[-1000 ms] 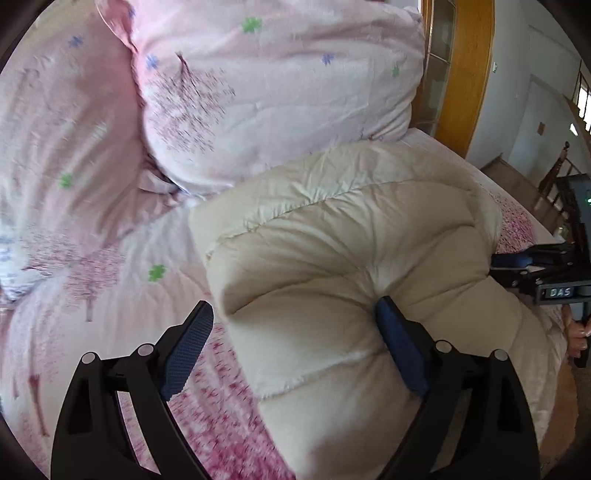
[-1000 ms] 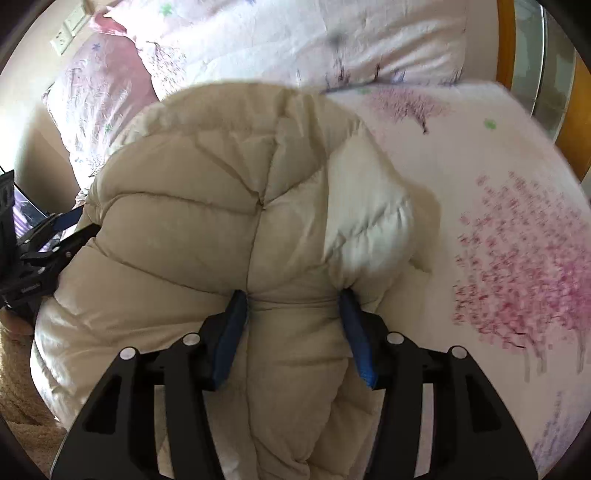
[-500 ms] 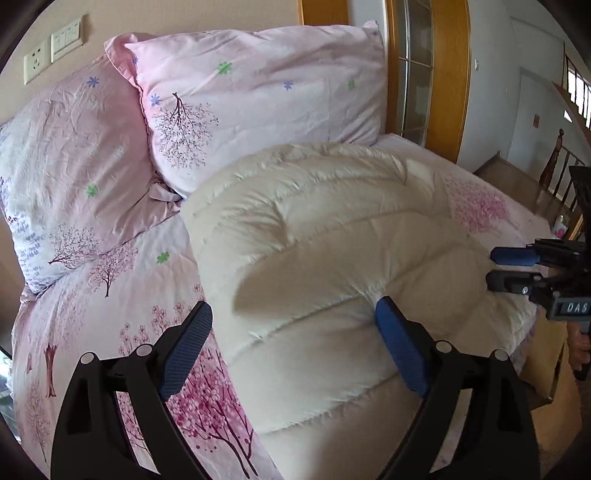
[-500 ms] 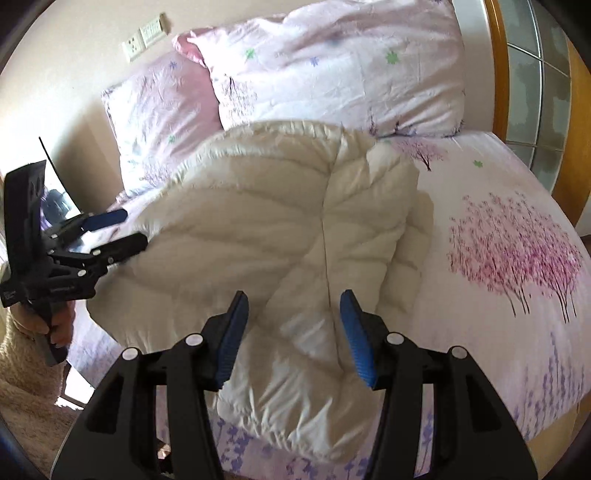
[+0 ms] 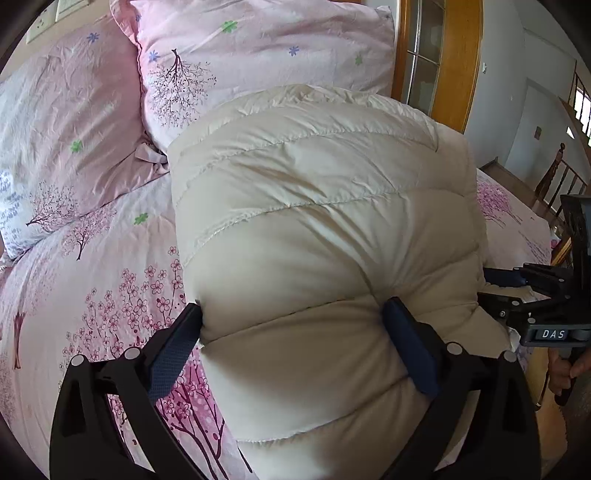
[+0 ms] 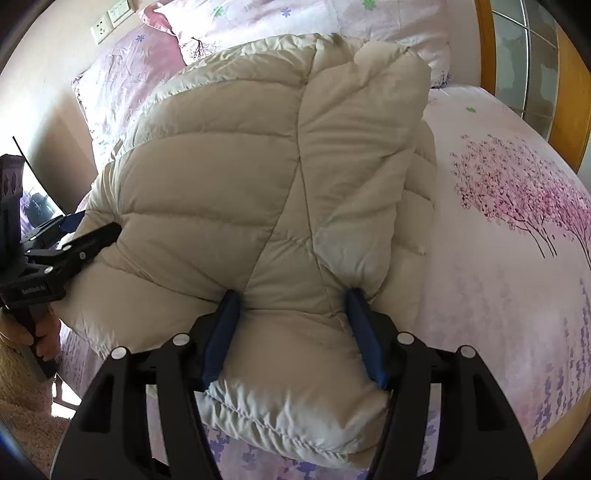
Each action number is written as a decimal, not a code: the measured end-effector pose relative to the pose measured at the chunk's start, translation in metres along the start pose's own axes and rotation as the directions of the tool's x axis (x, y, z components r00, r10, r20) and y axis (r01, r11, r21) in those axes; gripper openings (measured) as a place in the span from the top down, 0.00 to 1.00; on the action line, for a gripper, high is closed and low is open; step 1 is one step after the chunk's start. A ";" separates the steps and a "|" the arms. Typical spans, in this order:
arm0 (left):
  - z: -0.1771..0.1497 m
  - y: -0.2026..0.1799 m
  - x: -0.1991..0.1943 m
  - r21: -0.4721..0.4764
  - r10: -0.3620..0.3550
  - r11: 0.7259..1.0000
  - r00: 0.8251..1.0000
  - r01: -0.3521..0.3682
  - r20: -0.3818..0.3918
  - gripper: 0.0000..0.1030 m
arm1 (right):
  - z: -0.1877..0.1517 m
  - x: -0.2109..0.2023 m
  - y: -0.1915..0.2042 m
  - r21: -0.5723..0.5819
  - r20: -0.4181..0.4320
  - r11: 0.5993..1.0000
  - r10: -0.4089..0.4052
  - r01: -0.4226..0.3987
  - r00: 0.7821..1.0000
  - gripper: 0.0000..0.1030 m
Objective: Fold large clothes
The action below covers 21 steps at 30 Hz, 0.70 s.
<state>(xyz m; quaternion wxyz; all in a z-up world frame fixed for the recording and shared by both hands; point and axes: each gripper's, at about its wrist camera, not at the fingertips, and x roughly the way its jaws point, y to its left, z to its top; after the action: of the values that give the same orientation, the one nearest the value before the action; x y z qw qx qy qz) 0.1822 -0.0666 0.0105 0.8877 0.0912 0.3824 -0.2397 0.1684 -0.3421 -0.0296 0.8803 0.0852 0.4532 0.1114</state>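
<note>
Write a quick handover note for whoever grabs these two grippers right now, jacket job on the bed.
Left gripper: clamped across a thick fold of the cream puffer jacket.
Right gripper: clamped on the jacket's near edge.
Jacket: bunched into a puffy bundle on the pink floral bedspread, just in front of the pillows.
Done: bulk gathered over itself.
Left: probably lay it flat, press it down, release, tidy the loose flap at the right.

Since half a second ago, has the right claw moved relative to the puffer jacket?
Yes. The right claw has moved forward onto the puffer jacket; its fingers now press into the padding, nearer the pillows than before.
</note>
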 end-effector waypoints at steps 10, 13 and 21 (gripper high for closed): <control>0.008 0.055 -0.030 -0.195 -0.116 0.973 0.992 0.123 0.045 0.01 | 0.022 -0.046 -0.010 0.055 0.024 0.997 -0.055 0.053 0.998 0.02; 0.011 0.066 -0.030 -0.214 -0.103 0.971 0.994 0.108 0.035 0.01 | 0.033 -0.051 -0.028 0.159 -0.012 0.985 -0.067 0.068 0.998 0.02; 0.010 0.089 -0.009 -0.312 -0.277 0.911 0.961 0.270 0.023 0.01 | 0.059 -0.044 -0.058 0.231 0.023 0.968 0.100 -0.102 0.995 0.02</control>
<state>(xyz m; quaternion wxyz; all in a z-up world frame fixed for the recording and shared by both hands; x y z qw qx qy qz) 0.2274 0.0101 0.0222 0.8443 -0.1023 0.4340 -0.2972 0.1987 -0.4128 0.0238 0.8600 0.2110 0.4534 0.1020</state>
